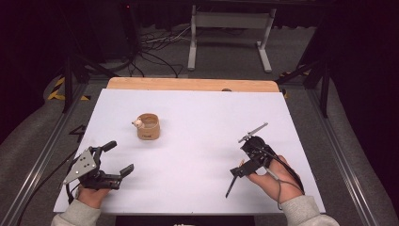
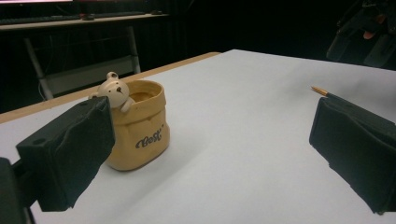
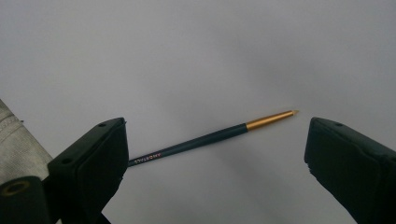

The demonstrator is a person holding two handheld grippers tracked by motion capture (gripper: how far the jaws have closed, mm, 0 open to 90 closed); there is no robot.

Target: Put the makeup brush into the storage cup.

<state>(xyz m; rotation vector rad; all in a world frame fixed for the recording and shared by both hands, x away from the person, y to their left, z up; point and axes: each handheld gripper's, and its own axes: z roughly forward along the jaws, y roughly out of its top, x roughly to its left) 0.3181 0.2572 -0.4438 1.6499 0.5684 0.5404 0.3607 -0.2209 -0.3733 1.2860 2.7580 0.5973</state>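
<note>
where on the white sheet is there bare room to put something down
Bare patches: the wide middle between the bear cup and the right claw; the far strip between the cup and the wooden table edge; the near-centre strip between the left claw and the pen. Crowded: around the cup, and each near corner where the hands rest.

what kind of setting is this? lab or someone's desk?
Most likely a lab recording rig: a white-covered table framed by metal rails, loose cables on the floor, dark surroundings, and a person holding the left claw and right claw.
</note>
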